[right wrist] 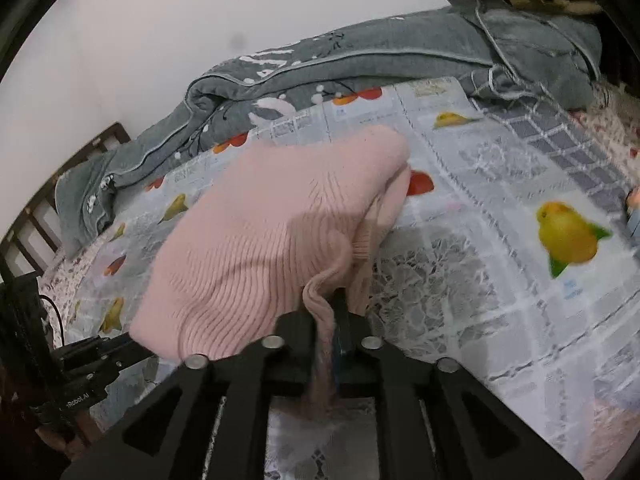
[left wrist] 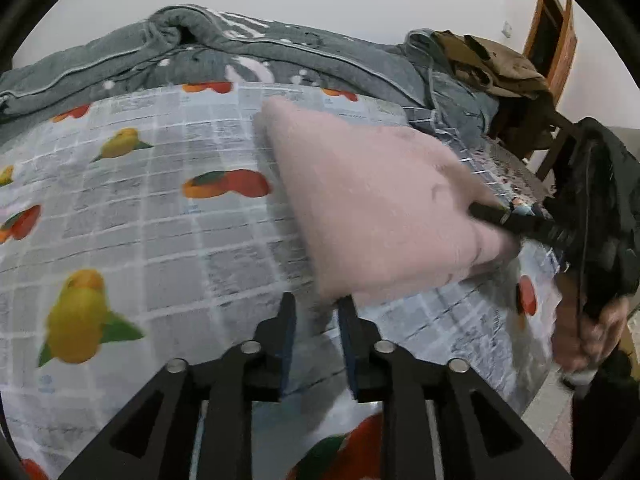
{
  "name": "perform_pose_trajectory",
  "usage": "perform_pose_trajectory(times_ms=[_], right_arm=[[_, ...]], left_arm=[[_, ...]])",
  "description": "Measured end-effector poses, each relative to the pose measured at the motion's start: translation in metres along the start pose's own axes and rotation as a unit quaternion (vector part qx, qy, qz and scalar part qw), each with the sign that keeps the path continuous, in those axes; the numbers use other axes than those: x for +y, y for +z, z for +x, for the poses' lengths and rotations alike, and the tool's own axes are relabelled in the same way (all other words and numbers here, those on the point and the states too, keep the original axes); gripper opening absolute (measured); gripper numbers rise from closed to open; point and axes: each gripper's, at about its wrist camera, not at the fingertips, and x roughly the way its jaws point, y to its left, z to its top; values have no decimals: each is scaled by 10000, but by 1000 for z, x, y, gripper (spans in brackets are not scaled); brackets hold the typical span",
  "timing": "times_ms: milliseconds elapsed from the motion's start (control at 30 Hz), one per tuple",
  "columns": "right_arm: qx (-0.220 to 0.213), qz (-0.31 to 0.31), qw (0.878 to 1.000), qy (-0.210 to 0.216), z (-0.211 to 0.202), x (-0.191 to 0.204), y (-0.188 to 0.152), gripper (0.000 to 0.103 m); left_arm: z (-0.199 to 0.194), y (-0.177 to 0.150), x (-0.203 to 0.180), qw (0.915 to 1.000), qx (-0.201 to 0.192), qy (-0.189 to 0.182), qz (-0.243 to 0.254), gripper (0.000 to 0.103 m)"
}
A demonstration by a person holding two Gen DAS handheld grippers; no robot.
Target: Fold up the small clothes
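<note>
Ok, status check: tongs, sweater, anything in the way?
Right tongs shut on pink sweater edge. Left tongs open, at its near corner. Sweater partly folded on fruit-print sheet. Grey quilt behind, not in the way.

Soft even indoor light, motion blur, fisheye-warped dark edges

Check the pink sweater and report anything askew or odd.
The sweater is folded but not square: a ribbed cuff sticks out of the bundle at its near edge, and a strip of knit is pinched in the right gripper. The left gripper is open at the sweater's corner. No damage visible.
</note>
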Motion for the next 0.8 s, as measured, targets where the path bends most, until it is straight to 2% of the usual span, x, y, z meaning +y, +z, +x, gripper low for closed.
perform_pose_trajectory(times_ms=[67, 167, 267, 367, 433, 533, 633, 700, 733, 767, 800], right_arm=[[-169, -39, 9998, -23, -4, 3, 13, 42], [-310, 105, 9995, -55, 2, 1, 34, 46], [-111, 547, 9984, -71, 26, -9, 58, 47], [280, 749, 9967, -114, 55, -19, 69, 50], [540, 915, 9943, 55, 66, -29, 68, 52], [621, 1011, 9928, 166, 70, -44, 63, 64], [817, 1174, 9882, 544, 80, -53, 59, 64], [947, 1201, 9852, 780, 88, -51, 59, 62], [961, 1198, 9846, 835, 91, -48, 60, 56], [985, 1213, 9831, 953, 94, -45, 60, 46], [985, 1235, 9819, 1041, 97, -41, 62, 42]], left_arm=[[-6, -1, 9, 9998, -45, 181, -79, 44], [-15, 3, 22, 9994, -196, 201, -191, 52], [-18, 16, 33, 9988, -325, 122, -345, 60], [-9, 40, 36, 9982, -363, -12, -481, 60], [3, 58, 36, 9971, -323, -216, -651, 61], [29, 80, 36, 9939, -134, -645, -884, 61], [63, 95, 35, 9906, 222, -855, -1044, 61], [80, 99, 41, 9824, 336, -1186, -1403, 61], [86, 99, 45, 9779, 392, -1311, -1583, 61], [89, 98, 49, 9735, 426, -1412, -1745, 61], [90, 96, 55, 9697, 385, -1480, -1906, 57]])
